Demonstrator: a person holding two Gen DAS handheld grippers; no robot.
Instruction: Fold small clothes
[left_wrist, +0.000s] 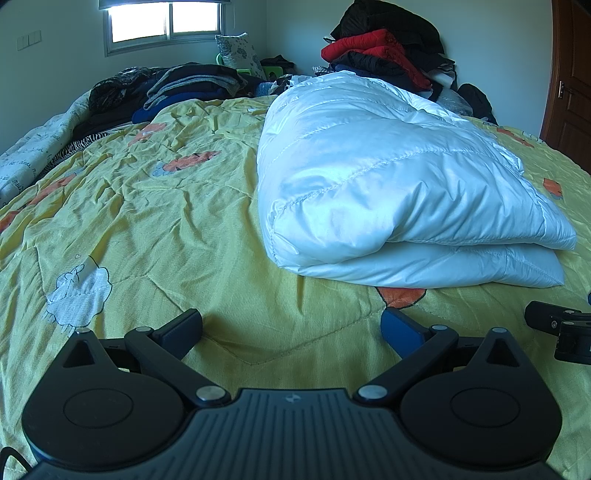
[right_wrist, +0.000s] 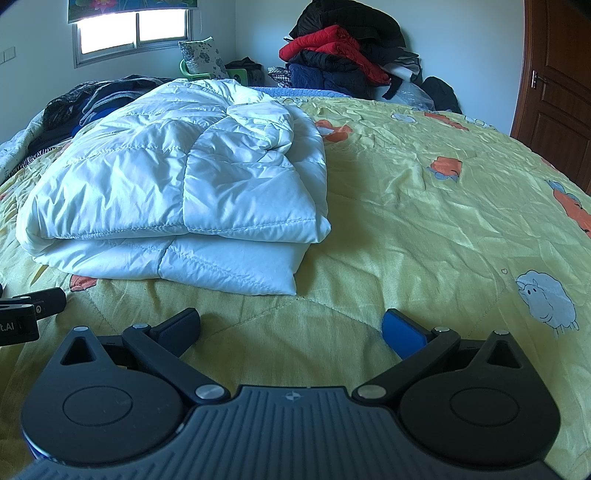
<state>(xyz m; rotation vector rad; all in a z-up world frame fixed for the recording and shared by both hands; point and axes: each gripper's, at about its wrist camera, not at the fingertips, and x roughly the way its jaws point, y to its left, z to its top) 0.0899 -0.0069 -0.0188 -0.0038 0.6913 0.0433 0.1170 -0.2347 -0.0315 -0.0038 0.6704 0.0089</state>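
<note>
A white quilted puffer jacket lies folded into a thick bundle on the yellow bedspread; the right wrist view shows the same jacket left of centre. My left gripper stands open just above the bedspread, short of the jacket's near left corner, with nothing between its fingers. My right gripper is also open and empty, in front of the jacket's near right corner. Each gripper's tip shows at the edge of the other's view, the right one and the left one.
Dark folded clothes are heaped at the far left of the bed. A tall stack of red and black coats rises at the far right. A brown door stands on the right, a window at the back.
</note>
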